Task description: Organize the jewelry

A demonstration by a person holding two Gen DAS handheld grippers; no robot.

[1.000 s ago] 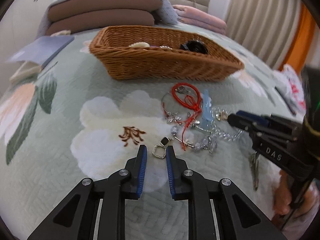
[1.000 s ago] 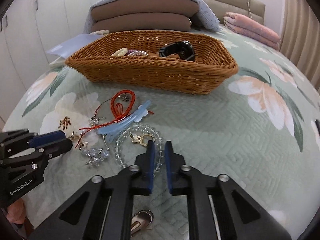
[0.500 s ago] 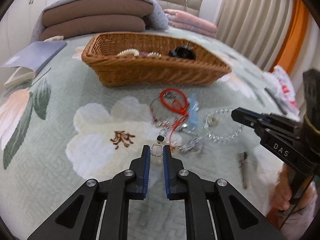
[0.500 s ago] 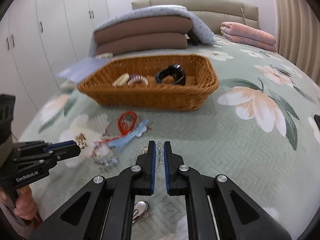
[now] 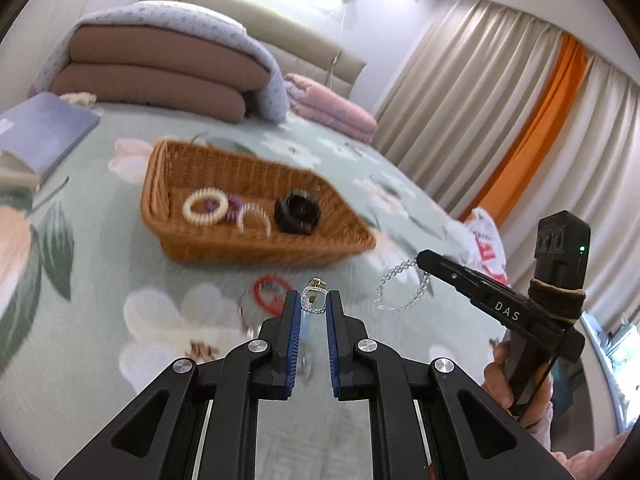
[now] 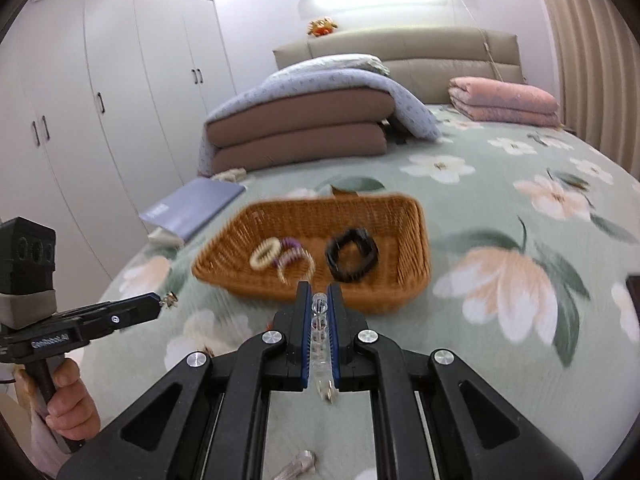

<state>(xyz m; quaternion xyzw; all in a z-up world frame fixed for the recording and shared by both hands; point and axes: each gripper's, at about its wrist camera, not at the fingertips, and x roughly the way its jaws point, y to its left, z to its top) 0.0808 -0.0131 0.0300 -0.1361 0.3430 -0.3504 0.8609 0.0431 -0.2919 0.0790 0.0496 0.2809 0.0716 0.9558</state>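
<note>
The left hand-held gripper (image 5: pixel 313 300) is pinching a small square silver earring (image 5: pixel 314 301) between its blue pads, clear of the floral bedspread (image 5: pixel 100 360). Its jaws have just been closing onto that earring. The right hand-held gripper (image 6: pixel 319 294) is clenching a clear beaded bracelet (image 6: pixel 320 332), which is running down the narrow gap between its pads.

The left wrist view is showing the bracelet from the side, dangling as an open loop (image 5: pixel 402 290) from the tip of the right hand-held gripper (image 5: pixel 424 258); in the right wrist view it is appearing only edge-on. The left view is also showing a red cord bracelet (image 5: pixel 272 294) lying on the bedspread just in front of the wicker basket (image 5: pixel 256 258), along with orange and beige curtains (image 5: pixel 520 128).

The right wrist view is showing the left hand-held gripper (image 6: pixel 158 304) from the side, with the earring (image 6: pixel 171 299) sticking out at its tip and a hand (image 6: pixel 68 408) gripping its handle. It is also showing white wardrobe doors (image 6: pixel 100 120) and a metal hair clip (image 6: pixel 296 466) on the bedspread below the jaws.

Both views are looking into the basket (image 6: pixel 412 248), where a cream coil hair tie (image 6: pixel 266 254), a purple one (image 6: pixel 290 245) and a black band (image 6: pixel 352 256) are lying.
</note>
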